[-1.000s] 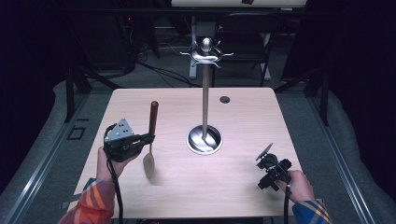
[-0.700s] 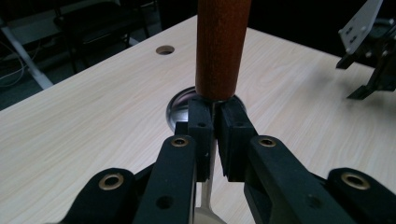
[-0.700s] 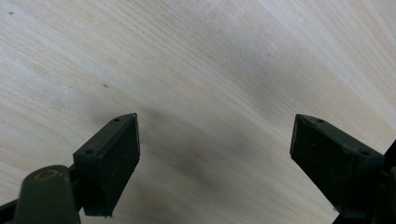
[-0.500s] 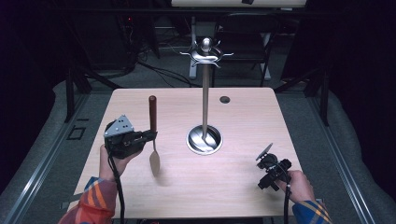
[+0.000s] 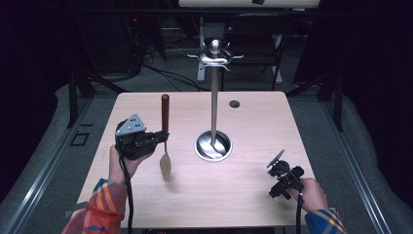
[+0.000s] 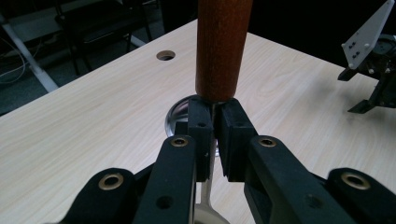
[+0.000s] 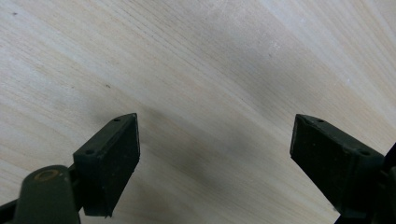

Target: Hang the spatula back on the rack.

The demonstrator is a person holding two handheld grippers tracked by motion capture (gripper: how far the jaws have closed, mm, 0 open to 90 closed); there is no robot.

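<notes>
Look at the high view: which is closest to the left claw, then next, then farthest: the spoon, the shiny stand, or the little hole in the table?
1. The spoon: held upright in the left claw, its bowl hanging down.
2. The shiny stand: mid-table, its round base to the claw's right.
3. The little hole: near the table's far edge, beyond the stand.

Lots of pale wood and black here

Light wood-grain table [image 5: 253,190], reddish-brown handle on a silver spoon [image 5: 165,146], shiny silver stand [image 5: 214,112], black grippers, left [image 5: 158,138] with grey plate, right [image 5: 277,163], orange-blue plaid sleeves [image 5: 104,204].
</notes>
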